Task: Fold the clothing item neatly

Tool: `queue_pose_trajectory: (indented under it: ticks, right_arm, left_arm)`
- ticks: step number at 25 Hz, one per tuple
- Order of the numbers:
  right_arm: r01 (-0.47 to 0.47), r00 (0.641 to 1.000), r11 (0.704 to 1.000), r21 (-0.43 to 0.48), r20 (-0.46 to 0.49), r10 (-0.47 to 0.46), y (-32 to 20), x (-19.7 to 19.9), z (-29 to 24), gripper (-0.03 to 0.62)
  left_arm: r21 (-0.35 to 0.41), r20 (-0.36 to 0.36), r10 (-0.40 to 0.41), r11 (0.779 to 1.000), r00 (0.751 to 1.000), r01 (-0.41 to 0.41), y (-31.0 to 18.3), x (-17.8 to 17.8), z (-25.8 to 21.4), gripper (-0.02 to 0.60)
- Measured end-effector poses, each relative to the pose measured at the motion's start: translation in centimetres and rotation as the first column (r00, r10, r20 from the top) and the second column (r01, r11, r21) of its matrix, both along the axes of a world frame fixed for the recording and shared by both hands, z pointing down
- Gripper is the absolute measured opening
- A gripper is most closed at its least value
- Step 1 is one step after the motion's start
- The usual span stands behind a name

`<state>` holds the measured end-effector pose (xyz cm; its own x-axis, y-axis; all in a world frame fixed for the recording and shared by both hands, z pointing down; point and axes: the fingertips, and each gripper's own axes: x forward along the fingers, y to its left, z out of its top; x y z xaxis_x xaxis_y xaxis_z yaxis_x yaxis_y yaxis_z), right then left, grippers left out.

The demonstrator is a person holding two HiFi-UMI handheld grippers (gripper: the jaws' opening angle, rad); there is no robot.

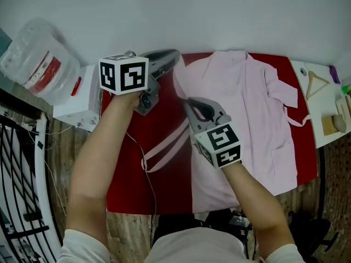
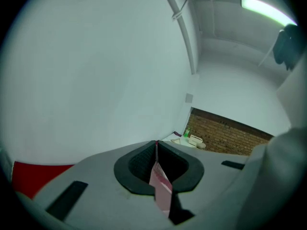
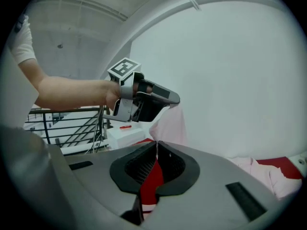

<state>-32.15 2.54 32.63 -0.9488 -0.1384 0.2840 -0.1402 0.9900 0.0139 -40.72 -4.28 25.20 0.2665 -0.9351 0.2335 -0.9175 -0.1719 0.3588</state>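
1. The left gripper (image 1: 175, 57) was pressed shut on a thin fold of the pink robe (image 1: 241, 108), up by the collar end.
2. The right gripper (image 1: 186, 99) was also shut. It seemed to nip the same left edge of the robe further down, since the cloth ran straight from one gripper's tips to the other's.
3. The rest of the robe lay flat on the red desk (image 1: 137, 185), to the right of both grippers. Its long axis ran from the collar, beyond the grippers, to the hem, behind the right one.
4. Both grippers pointed away from the person and stood along that axis, with the left one further out.
5. I judged that the coming fold depended on carrying this held edge sideways to the right, across the body of the robe, while keeping the stretch between the grippers parallel to the long axis.
6. The belt (image 1: 164, 152) trailed loose on the desk below and between the grippers and could drag along.
7. No writing could be read. The box (image 1: 77, 100) and the bag (image 1: 38, 62), left of the left gripper, showed only red marks.
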Motion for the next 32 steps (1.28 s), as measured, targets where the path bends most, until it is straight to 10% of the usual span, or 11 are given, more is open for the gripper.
queue_pose_trajectory:
  ticks: [17, 32]
  right_arm:
    - [-0.059, 0.998, 0.946, -0.318, -0.003, 0.061, -13.1, 9.1, 5.3, 0.023]
    - [-0.185, 0.982, 0.822, -0.539, -0.086, 0.166, -18.3, 15.6, 15.4, 0.023]
  left_arm:
    - [-0.206, 0.116, 0.108, 0.975, 0.987, -0.083, -15.5, 11.6, 6.5, 0.017]
    - [-0.482, 0.106, 0.271, 0.855, 0.957, -0.189, -23.4, 20.9, 20.6, 0.017]
